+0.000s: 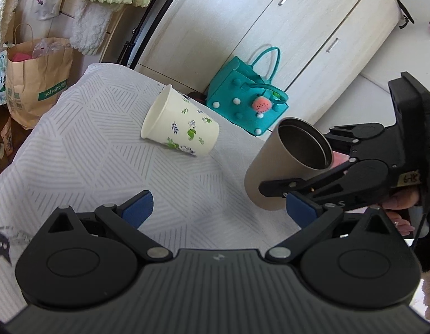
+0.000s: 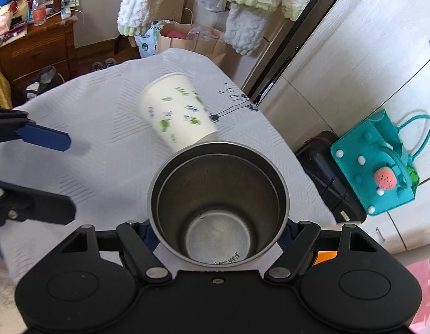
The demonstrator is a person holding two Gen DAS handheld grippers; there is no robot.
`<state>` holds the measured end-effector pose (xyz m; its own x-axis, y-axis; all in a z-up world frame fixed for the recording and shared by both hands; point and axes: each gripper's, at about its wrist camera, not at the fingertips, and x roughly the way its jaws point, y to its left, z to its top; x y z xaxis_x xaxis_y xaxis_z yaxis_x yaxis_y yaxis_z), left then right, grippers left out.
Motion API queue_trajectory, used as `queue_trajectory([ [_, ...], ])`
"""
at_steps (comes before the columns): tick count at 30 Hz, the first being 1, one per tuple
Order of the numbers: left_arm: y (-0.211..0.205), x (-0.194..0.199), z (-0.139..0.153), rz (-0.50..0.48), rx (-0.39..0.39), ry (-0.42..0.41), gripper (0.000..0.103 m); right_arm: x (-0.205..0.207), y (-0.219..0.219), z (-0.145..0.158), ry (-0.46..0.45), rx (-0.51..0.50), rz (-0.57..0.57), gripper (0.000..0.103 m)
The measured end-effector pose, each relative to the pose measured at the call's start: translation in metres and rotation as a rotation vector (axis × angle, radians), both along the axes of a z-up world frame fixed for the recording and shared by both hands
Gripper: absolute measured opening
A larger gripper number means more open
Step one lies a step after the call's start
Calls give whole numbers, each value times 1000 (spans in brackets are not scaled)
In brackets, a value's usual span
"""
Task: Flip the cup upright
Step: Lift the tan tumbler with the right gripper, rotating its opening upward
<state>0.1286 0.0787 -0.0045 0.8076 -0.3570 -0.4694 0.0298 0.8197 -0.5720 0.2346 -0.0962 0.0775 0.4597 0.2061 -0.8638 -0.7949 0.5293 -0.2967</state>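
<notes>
A beige steel cup is held tilted above the white cloth, its mouth pointing up and away. My right gripper is shut on its lower body. In the right wrist view the steel cup fills the centre between the jaws of my right gripper, and I look straight into it. A white paper cup with green leaves lies on its side on the cloth; it also shows in the right wrist view. My left gripper is open and empty, low over the cloth near the steel cup.
The table has a white patterned cloth. A teal bag stands on the floor beside cabinets. A brown paper bag sits beyond the table's far left. Fluffy clothes hang above. A wooden dresser is far left.
</notes>
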Motion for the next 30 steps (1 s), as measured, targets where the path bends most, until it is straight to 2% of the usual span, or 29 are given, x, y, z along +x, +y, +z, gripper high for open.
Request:
queue_trajectory([
  [8, -7, -12, -3, -49, -30, 7, 103, -39, -16, 14, 24, -112, 6, 81],
  [17, -10, -29, -8, -114, -76, 16, 103, -74, -25, 14, 116, -224, 33, 81],
  [23, -2, -38, -11, -92, -93, 17, 103, -74, -8, -6, 169, -232, 49, 81],
  [30, 16, -45, -11, -49, -95, 18, 103, -60, 8, -14, 186, -156, 50, 81],
])
